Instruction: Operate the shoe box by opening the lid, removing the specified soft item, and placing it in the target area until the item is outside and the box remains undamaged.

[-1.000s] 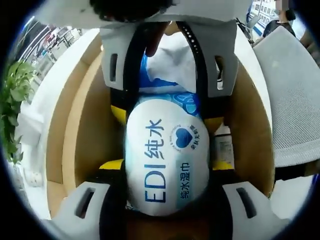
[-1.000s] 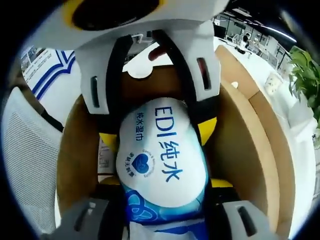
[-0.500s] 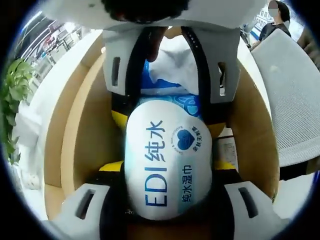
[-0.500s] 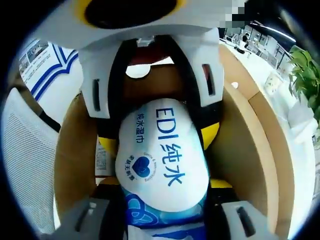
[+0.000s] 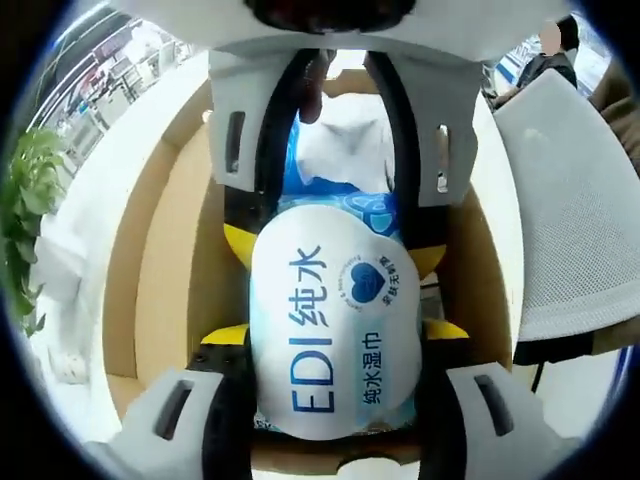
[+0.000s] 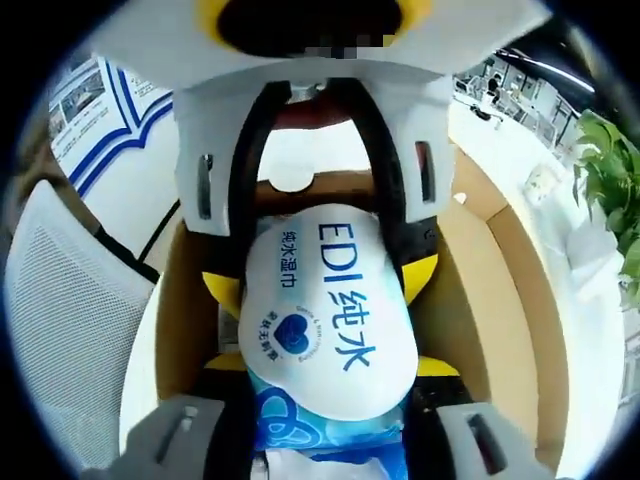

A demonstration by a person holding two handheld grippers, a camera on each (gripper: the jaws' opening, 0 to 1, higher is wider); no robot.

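Now — wipes pack [image 5: 335, 335] clamped between left gripper [image 5: 330, 440] and right gripper [image 6: 325, 445], above shoe box [image 5: 165, 260].

One pack of wet wipes [image 5: 335, 335] is in view, white with blue print, and one open cardboard shoe box [image 5: 165, 260] lies under it. Two grippers hold the pack from opposite ends: the left gripper [image 5: 335, 425] and the right gripper [image 6: 325, 440], each with two jaws. There is also one mesh-backed white chair [image 5: 575, 215], one leafy green plant [image 5: 25, 215] and one person [image 5: 545, 50] at the far edge.
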